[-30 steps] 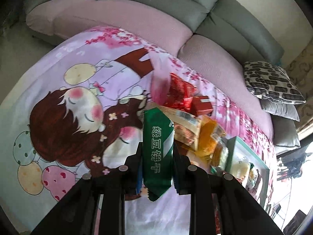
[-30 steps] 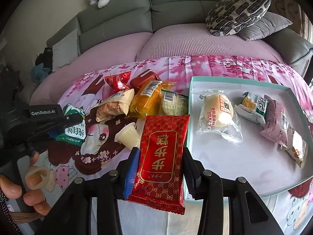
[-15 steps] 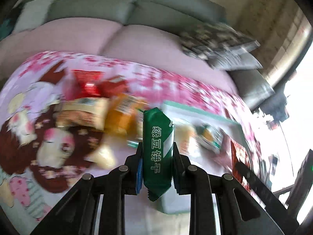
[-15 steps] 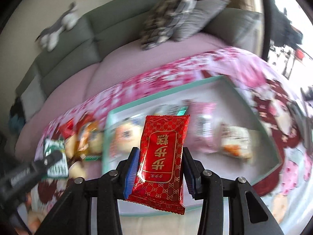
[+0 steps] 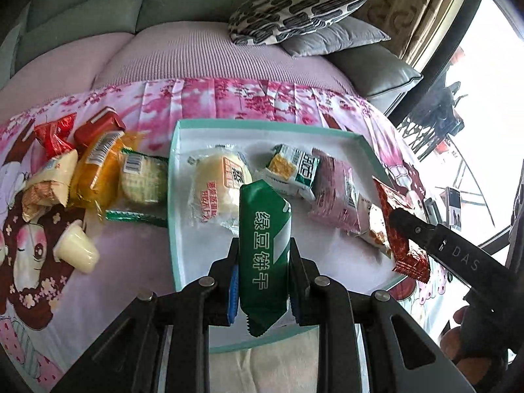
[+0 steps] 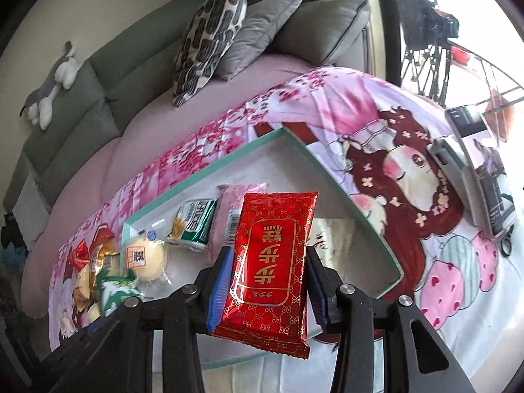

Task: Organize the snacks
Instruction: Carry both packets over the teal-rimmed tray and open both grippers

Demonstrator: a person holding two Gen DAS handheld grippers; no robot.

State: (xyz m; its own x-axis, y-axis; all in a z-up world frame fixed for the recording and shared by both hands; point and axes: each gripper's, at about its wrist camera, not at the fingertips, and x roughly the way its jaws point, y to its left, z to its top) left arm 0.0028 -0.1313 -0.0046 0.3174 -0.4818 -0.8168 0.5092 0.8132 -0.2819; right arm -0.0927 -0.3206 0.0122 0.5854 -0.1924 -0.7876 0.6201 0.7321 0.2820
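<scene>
My left gripper [image 5: 263,281] is shut on a green biscuit packet [image 5: 264,255] and holds it over the near part of the teal-rimmed white tray [image 5: 173,229]. My right gripper [image 6: 267,281] is shut on a red gold-patterned packet [image 6: 271,268], held above the tray [image 6: 373,216]; that packet also shows in the left wrist view [image 5: 401,229] at the tray's right side. In the tray lie a yellow bun [image 5: 217,190], a green-white packet [image 5: 294,170] and a pink packet [image 5: 334,193].
Left of the tray, loose snacks lie on the pink cartoon cloth [image 5: 131,262]: an orange packet [image 5: 98,167], a round cracker pack [image 5: 142,180], a jelly cup [image 5: 77,250], red packets [image 5: 55,134]. A sofa with cushions [image 5: 294,9] stands behind. A device [image 6: 471,177] lies at the right.
Both grippers have swung to the right with their packets, from over the loose snack pile to above the tray. The grips are unchanged.
</scene>
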